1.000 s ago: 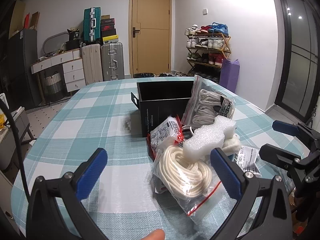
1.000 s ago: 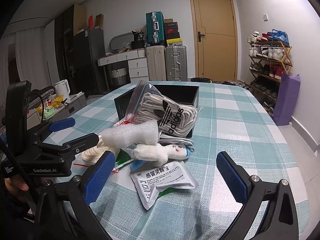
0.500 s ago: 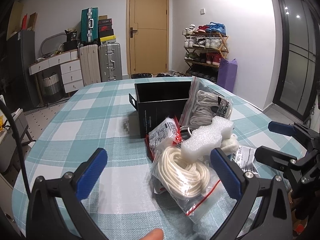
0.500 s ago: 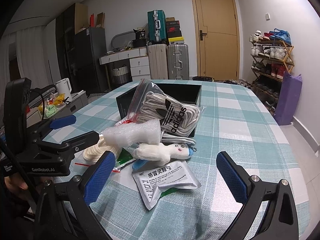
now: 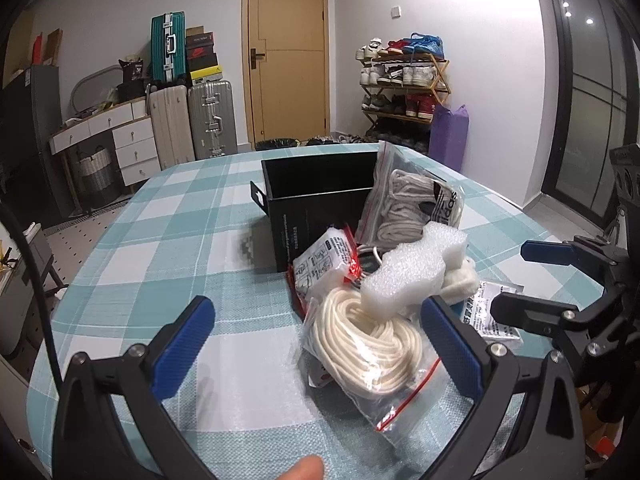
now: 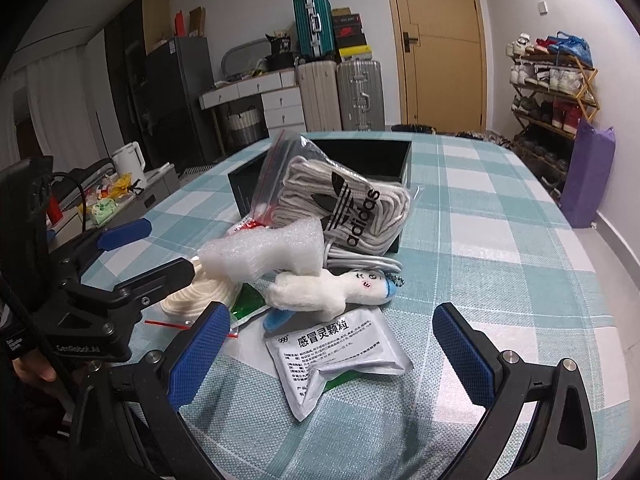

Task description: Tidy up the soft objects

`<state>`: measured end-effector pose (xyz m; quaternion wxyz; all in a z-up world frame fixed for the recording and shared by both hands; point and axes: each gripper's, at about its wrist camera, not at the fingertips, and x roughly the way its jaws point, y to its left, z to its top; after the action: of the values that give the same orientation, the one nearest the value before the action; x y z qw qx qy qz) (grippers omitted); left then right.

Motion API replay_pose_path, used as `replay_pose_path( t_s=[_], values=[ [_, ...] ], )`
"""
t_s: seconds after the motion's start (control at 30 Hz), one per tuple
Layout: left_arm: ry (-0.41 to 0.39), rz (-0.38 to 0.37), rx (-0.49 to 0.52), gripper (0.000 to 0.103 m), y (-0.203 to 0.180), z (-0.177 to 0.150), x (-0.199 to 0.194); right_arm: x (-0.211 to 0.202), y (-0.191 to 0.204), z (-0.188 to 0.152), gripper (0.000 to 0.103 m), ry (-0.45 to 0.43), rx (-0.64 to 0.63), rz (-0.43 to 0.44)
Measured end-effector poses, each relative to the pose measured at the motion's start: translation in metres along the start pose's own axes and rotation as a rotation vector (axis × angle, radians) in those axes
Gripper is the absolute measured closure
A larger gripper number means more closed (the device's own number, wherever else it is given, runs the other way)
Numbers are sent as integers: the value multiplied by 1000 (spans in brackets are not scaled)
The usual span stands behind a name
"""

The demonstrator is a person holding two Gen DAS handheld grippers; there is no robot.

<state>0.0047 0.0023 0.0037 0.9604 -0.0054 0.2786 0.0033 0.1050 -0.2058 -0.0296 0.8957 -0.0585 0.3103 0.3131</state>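
Note:
A pile of soft objects lies on the checked tablecloth in front of an open black box (image 5: 320,196) (image 6: 360,152). A bag of coiled white rope (image 5: 368,344) lies nearest my left gripper (image 5: 316,336), which is open and empty just before it. White foam (image 5: 412,272) (image 6: 264,256) rests on the rope. A bag of Adidas laces (image 5: 412,208) (image 6: 344,204) leans on the box. A white plush doll (image 6: 328,288) and a silver sachet (image 6: 340,352) lie before my right gripper (image 6: 332,352), open and empty above the sachet.
A white packet with red trim (image 5: 324,260) lies beside the box. The table edge (image 6: 600,320) runs along the right. Suitcases (image 5: 188,120), drawers and a shoe rack (image 5: 404,84) stand beyond the table. The right gripper shows in the left wrist view (image 5: 560,280).
Both grippers have drifted slightly; the pile sits a little lower and closer in the left view. Nothing was taken hold of or moved on the table.

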Motion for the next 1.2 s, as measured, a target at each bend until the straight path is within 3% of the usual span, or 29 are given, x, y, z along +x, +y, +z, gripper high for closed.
replay_pose_path(
  t_s=[0.57,0.97,1.2],
  values=[
    [45,-38,-1,0,5,1,8,30,5,18,0,128,-41,-8],
    [79,-46,-15,0,11,1,16,54,4,28,1,164,-51,2],
    [76,-43,-14,0,10,2,16,59,2,29,21,164,-49,18]
  ],
)
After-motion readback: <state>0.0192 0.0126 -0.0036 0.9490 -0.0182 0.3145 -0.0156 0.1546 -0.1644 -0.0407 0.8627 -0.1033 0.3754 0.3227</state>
